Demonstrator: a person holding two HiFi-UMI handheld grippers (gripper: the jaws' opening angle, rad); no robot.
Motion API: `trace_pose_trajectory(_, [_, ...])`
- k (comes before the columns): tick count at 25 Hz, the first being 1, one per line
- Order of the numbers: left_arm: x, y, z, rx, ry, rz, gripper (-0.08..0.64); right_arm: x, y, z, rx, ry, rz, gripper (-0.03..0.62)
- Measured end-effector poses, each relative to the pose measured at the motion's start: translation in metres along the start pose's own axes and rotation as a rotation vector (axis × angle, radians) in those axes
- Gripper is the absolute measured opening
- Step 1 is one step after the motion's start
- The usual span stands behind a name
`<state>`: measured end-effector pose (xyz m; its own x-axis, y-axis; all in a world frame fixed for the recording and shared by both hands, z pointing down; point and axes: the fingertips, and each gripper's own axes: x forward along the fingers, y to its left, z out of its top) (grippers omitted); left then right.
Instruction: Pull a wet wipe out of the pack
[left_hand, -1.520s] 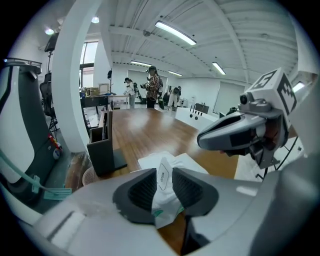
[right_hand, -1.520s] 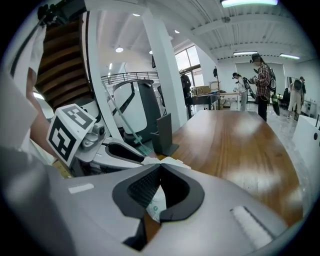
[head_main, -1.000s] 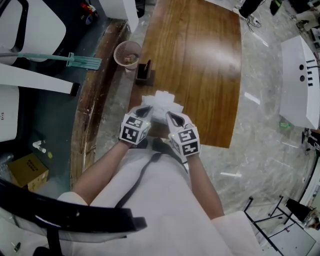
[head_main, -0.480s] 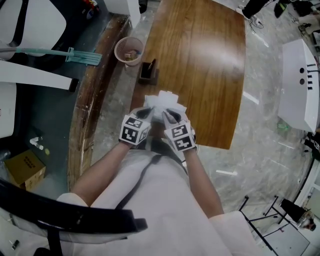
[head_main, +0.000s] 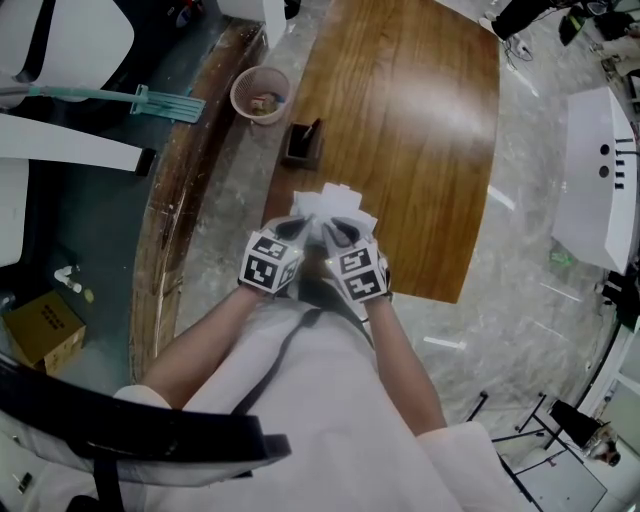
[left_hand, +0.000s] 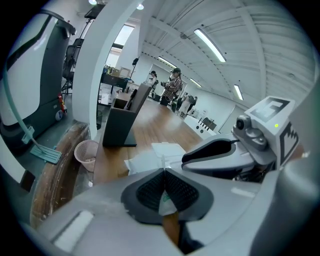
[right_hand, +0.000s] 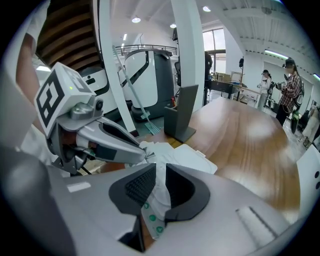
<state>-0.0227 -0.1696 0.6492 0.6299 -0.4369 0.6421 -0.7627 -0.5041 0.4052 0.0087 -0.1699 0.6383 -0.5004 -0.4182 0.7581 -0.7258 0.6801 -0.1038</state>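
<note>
1. Right up close, the left gripper (left_hand: 164, 176) has its jaws squeezed together on a thin printed flap of the pack (left_hand: 156, 156). The flap's lower end disappears between the pads.
2. Just beside it, the right gripper (right_hand: 157, 187) is clamped on the pack's green-dotted edge, and its body covers the rest.
3. From the head view, we see the pack at the near edge of the wooden table (head_main: 410, 120). Both grippers half hide it, so we can't make out its opening.
4. Further off stands a dark stand (head_main: 302, 145), and beyond it a pink basket (head_main: 259, 95) beside the table.
</note>
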Motion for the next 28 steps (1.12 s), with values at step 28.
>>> trace_pose_trajectory(28, [-0.007,-0.009,0.009,0.072,-0.01,-0.025,0.008,-0.039,-0.02,-0.003,0.19,-0.124,-0.074,0.012])
